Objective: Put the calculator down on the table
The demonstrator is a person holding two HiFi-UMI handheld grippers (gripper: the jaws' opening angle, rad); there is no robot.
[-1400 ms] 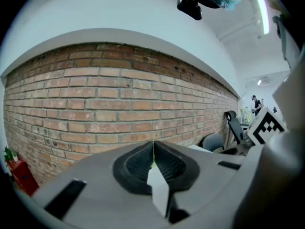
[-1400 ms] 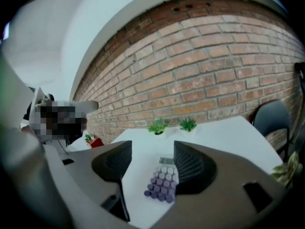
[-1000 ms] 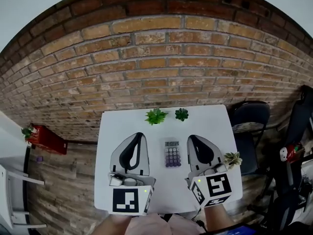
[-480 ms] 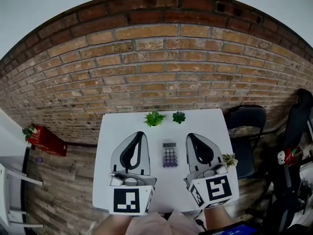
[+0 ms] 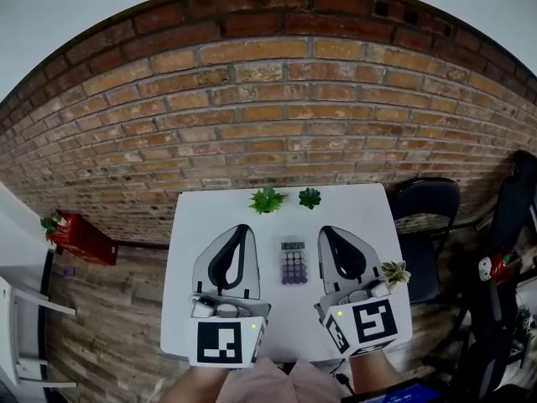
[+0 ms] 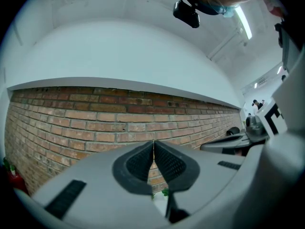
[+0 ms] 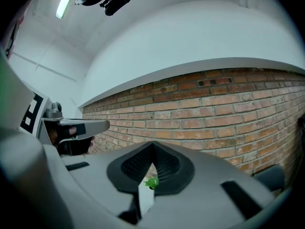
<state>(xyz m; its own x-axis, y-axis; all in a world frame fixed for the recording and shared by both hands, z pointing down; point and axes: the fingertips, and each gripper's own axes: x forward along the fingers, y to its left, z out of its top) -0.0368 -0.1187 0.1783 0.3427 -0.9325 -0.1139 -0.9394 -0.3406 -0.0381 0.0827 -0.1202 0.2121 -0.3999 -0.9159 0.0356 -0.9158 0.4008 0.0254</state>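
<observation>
A small grey calculator [image 5: 294, 263] with purple keys lies flat on the white table [image 5: 193, 217], midway between my two grippers and touched by neither. My left gripper [image 5: 242, 228] hovers to its left, jaws shut with nothing in them; in the left gripper view its tips [image 6: 153, 143] meet against the brick wall. To the calculator's right my right gripper [image 5: 323, 230] is also shut and empty, and in the right gripper view its tips [image 7: 152, 144] touch.
Two small green plants [image 5: 267, 200] [image 5: 310, 197] stand at the table's far edge by the brick wall [image 5: 277, 116]. A third small plant [image 5: 394, 272] sits at the right edge. A dark chair [image 5: 426, 204] stands right of the table, a red box [image 5: 80, 238] on the floor at left.
Both grippers have risen slightly and stay shut. The calculator rests in the same spot on the table.
</observation>
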